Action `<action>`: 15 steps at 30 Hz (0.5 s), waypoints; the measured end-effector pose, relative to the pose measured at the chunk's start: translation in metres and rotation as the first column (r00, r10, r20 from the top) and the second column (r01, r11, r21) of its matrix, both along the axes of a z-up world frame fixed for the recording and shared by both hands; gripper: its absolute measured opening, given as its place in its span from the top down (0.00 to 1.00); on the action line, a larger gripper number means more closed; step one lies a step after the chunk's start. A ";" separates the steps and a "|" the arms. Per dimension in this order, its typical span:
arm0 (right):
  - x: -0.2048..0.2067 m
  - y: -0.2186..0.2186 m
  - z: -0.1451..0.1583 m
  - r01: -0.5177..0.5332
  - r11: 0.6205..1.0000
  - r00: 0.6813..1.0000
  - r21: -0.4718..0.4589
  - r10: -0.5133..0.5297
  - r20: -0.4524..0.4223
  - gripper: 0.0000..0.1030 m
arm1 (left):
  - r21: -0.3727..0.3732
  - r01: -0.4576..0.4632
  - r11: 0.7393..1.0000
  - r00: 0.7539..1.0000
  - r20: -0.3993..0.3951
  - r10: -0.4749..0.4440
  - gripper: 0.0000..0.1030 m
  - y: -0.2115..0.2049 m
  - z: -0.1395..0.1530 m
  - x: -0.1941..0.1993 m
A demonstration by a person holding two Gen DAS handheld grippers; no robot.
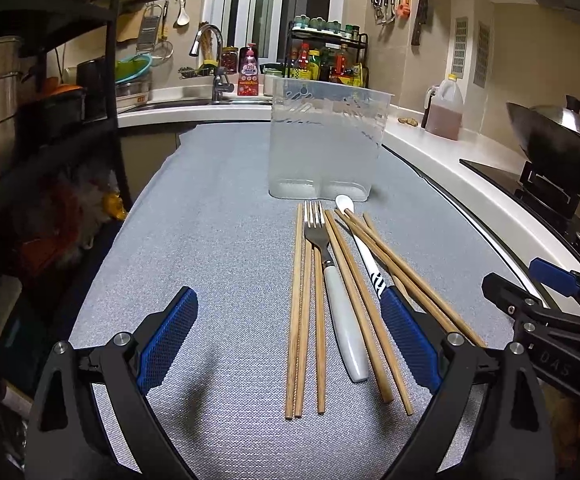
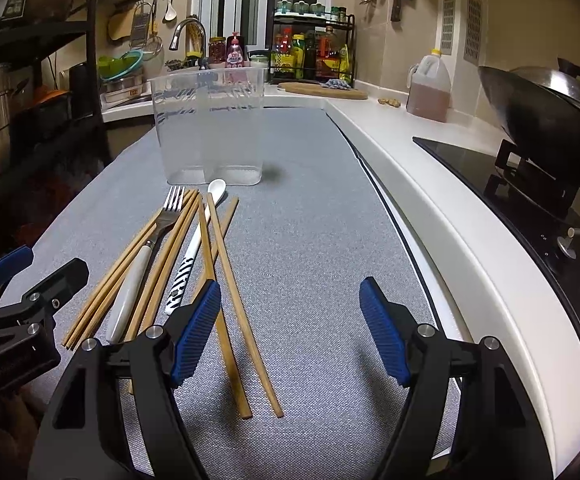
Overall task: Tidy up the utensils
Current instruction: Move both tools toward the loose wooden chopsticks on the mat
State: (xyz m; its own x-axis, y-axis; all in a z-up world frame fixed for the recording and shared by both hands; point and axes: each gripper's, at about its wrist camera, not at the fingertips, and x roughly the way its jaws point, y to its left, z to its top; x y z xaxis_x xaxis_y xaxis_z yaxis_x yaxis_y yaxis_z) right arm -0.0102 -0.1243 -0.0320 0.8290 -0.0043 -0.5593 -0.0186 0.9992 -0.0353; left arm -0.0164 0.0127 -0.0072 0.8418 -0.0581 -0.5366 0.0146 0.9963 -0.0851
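Observation:
Several wooden chopsticks (image 1: 303, 312) lie on a grey mat (image 1: 218, 240), with a white-handled fork (image 1: 335, 280) and a white spoon (image 1: 359, 236) among them. A clear two-compartment plastic holder (image 1: 325, 140) stands upright just behind them. My left gripper (image 1: 290, 320) is open, low over the near ends of the chopsticks and fork. My right gripper (image 2: 290, 312) is open over bare mat, to the right of the chopsticks (image 2: 230, 280), fork (image 2: 162, 224), spoon (image 2: 200, 240) and holder (image 2: 210, 128). Each gripper shows at the edge of the other's view.
A white counter (image 2: 429, 184) runs along the right with a black hob (image 2: 489, 172), a wok (image 2: 541, 116) and an oil jug (image 2: 429, 84). A sink tap (image 1: 208, 48), spice rack (image 1: 325, 56) and a dark shelf unit (image 1: 50, 100) stand at the back and left.

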 end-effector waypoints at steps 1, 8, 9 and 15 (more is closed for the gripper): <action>-0.001 0.001 0.001 -0.003 1.000 1.000 -0.002 0.003 0.005 0.31 | 0.003 0.002 1.000 1.000 0.004 -0.002 0.13 -0.001 0.001 0.000; -0.002 0.001 0.003 0.001 1.000 1.000 -0.007 -0.001 0.014 0.31 | -0.006 0.011 1.000 1.000 0.009 -0.011 0.13 -0.002 0.001 -0.001; -0.002 0.001 0.003 0.002 1.000 1.000 -0.007 -0.002 0.014 0.31 | -0.006 0.010 1.000 1.000 0.010 -0.010 0.13 -0.002 0.000 -0.001; -0.001 0.000 0.004 0.008 1.000 1.000 -0.006 -0.008 0.011 0.31 | -0.006 0.013 1.000 1.000 0.008 -0.012 0.13 -0.001 0.001 -0.001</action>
